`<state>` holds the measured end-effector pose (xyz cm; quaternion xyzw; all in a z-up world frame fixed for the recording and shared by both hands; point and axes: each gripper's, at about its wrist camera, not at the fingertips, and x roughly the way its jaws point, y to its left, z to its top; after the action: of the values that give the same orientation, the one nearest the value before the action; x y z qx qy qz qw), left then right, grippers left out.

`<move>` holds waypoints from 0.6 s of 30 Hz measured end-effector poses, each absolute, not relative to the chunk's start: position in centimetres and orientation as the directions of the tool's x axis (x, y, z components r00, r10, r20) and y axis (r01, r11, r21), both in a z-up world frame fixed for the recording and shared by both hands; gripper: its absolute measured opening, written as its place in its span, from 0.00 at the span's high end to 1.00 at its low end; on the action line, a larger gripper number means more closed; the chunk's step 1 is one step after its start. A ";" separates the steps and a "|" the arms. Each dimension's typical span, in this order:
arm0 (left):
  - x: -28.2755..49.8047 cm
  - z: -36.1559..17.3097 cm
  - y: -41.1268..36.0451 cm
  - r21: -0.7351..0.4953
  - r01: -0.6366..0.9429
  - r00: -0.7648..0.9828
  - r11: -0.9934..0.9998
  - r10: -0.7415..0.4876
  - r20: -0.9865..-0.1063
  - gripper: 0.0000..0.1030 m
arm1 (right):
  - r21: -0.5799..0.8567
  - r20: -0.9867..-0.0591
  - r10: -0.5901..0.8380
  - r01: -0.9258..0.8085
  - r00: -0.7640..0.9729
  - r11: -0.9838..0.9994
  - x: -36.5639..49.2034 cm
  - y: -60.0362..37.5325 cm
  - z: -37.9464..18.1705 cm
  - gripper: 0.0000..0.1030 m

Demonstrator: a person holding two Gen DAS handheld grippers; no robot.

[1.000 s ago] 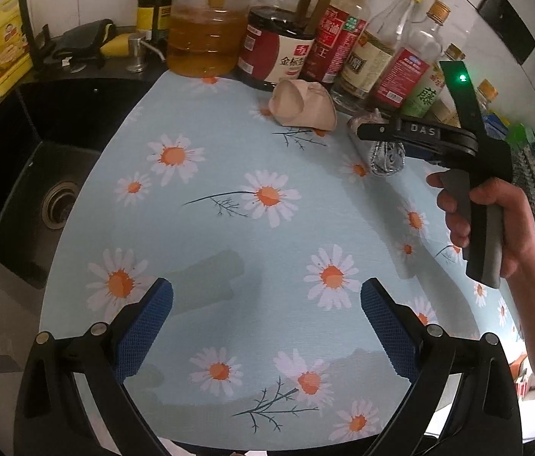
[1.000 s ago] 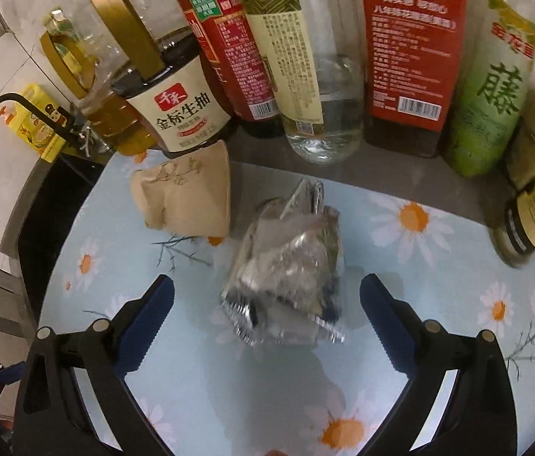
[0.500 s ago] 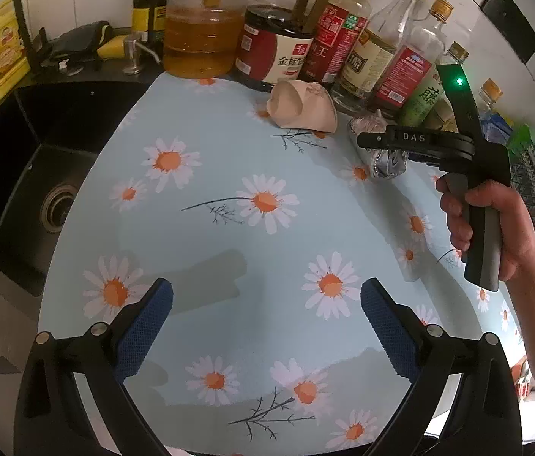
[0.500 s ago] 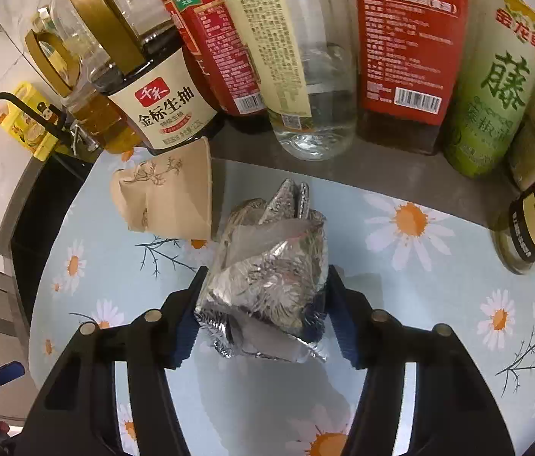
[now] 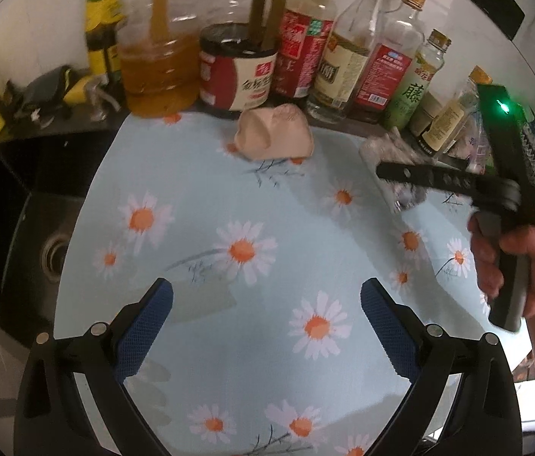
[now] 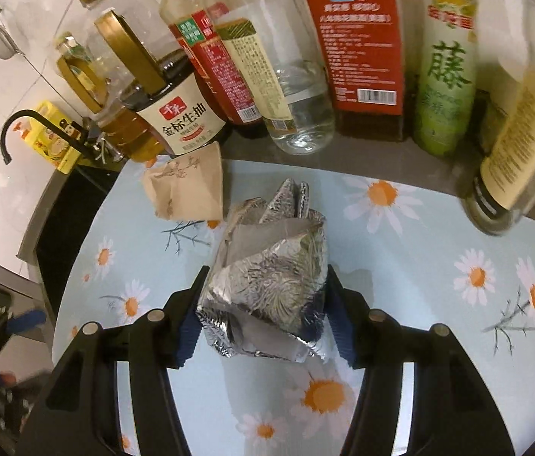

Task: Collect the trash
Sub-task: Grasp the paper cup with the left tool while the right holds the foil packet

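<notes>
My right gripper is shut on a crumpled silver foil wrapper and holds it just above the daisy-print mat. In the left wrist view the same gripper and foil wrapper are at the far right of the mat. A crumpled beige paper bag lies just left of the foil, next to the soy sauce jug; it also shows in the left wrist view. My left gripper is open and empty over the near part of the mat.
A row of sauce and oil bottles stands along the back of the daisy mat; the right wrist view shows them close. A black sink with a faucet is at the left.
My right gripper closed on the foil wrapper and has lifted it slightly. My left gripper moved forward, closer to the bottles and the paper bag.
</notes>
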<state>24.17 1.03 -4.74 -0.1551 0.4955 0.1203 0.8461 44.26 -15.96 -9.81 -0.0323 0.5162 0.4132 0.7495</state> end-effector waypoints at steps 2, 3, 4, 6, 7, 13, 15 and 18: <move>25.3 -4.5 0.7 -0.121 -0.326 0.477 0.938 0.052 -0.877 0.06 | 0.377 -0.790 0.597 -0.657 0.140 0.653 43.8 -16.8 -9.6 0.44; 25.6 -4.4 0.5 -0.109 -0.317 0.478 0.942 0.059 -0.876 0.06 | 0.382 -0.784 0.604 -0.657 0.142 0.650 43.6 -17.3 -9.5 0.44; 26.2 -4.3 0.4 -0.097 -0.302 0.478 0.948 0.063 -0.876 0.06 | 0.389 -0.780 0.610 -0.655 0.141 0.648 43.4 -17.9 -9.4 0.44; 27.2 -4.1 0.5 -0.087 -0.285 0.475 0.955 0.061 -0.878 0.06 | 0.403 -0.773 0.620 -0.650 0.136 0.644 43.0 -18.5 -9.4 0.44; 27.8 -4.1 0.6 -0.074 -0.277 0.470 0.958 0.068 -0.880 0.06 | 0.408 -0.769 0.625 -0.649 0.135 0.642 42.8 -18.8 -9.3 0.44; 31.6 -4.7 1.7 -0.036 -0.228 0.457 0.973 0.074 -0.887 0.06 | 0.436 -0.754 0.645 -0.637 0.127 0.636 41.5 -21.0 -9.0 0.44; 33.2 -5.5 2.4 -0.033 -0.217 0.438 0.976 0.067 -0.897 0.06 | 0.446 -0.756 0.644 -0.626 0.119 0.639 41.0 -21.9 -9.3 0.44; 35.1 -6.2 3.1 -0.015 -0.188 0.440 0.982 0.070 -0.895 0.06 | 0.458 -0.757 0.644 -0.614 0.109 0.643 40.3 -22.9 -9.6 0.44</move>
<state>35.14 3.09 -6.23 -0.0562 0.5237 0.0763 0.8466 40.31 -22.94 -9.58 0.0146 0.5167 0.4225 0.7445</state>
